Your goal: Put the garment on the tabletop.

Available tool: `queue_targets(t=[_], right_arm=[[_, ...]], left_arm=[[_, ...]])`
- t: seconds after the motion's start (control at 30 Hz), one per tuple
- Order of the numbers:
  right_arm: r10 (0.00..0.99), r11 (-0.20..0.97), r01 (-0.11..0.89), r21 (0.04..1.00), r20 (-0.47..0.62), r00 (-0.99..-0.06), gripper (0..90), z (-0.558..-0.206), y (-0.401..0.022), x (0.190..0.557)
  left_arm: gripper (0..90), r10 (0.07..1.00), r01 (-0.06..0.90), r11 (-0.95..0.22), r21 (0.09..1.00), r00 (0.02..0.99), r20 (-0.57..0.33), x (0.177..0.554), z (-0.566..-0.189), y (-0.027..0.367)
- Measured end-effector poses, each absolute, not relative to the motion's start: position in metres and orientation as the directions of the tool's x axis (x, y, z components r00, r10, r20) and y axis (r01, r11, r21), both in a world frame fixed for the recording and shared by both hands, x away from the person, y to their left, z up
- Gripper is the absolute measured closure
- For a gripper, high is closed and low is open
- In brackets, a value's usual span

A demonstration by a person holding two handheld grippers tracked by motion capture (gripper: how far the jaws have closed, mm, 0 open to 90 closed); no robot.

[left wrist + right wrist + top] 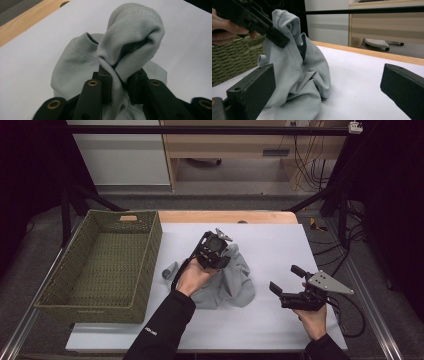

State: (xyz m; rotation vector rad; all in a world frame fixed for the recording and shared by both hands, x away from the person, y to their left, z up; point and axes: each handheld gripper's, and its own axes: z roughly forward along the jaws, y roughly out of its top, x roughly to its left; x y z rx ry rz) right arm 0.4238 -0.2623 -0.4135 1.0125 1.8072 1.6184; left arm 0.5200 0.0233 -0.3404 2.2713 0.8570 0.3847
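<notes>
White table [280, 250] holds a grey shirt [235, 285]; the left claw [216, 262] pinches it up to lift, right claw [285, 282] waits open.

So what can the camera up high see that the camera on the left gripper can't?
The high view alone shows the woven green basket beside the white table mat, and the right gripper, open and holding nothing. The left gripper view alone shows, close up, a ribbed fold of cloth between that gripper's pads. Both show the crumpled light grey cotton garment and the left gripper shut on it.
</notes>
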Motion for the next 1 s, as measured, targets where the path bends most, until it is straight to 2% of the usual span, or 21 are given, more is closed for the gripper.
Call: queue_targets(t=[0.1,0.17,0.23,0.3,0.43,0.8,1.0], right_arm=[[0.793,0.015,0.19,0.982,0.104,-0.6,0.5,-0.413,-0.263,0.424],[0.792,0.008,0.194,0.981,0.113,-0.6,0.5,-0.414,-0.262,0.424],[0.793,0.004,0.2,0.98,0.118,-0.598,0.5,-0.413,-0.262,0.423],[0.791,0.003,0.203,0.979,0.122,-0.6,0.5,-0.414,-0.262,0.423],[0.788,0.008,0.199,0.98,0.116,-0.605,0.5,-0.414,-0.263,0.424],[0.792,0.007,0.209,0.978,0.123,-0.599,0.5,-0.415,-0.26,0.424],[0.788,0.01,0.205,0.979,0.119,-0.604,0.5,-0.415,-0.259,0.425]], left_arm=[[46.6,0.664,0.456,-0.54,0.707,0.747,0.025,0.516,-0.331,0.025],[32.8,0.665,0.423,-0.535,0.731,0.744,0.057,0.511,-0.323,0.028],[30.6,0.674,0.401,-0.507,0.763,0.736,0.061,0.506,-0.318,0.031],[23.2,0.678,0.375,-0.471,0.798,0.733,0.055,0.5,-0.313,0.034],[16.5,0.687,0.347,-0.412,0.842,0.725,0.038,0.491,-0.31,0.042],[11.8,0.683,0.245,-0.257,0.935,0.731,-0.003,0.466,-0.336,0.075],[8.6,0.707,0.191,-0.219,0.957,0.707,0.021,0.449,-0.358,0.092]])
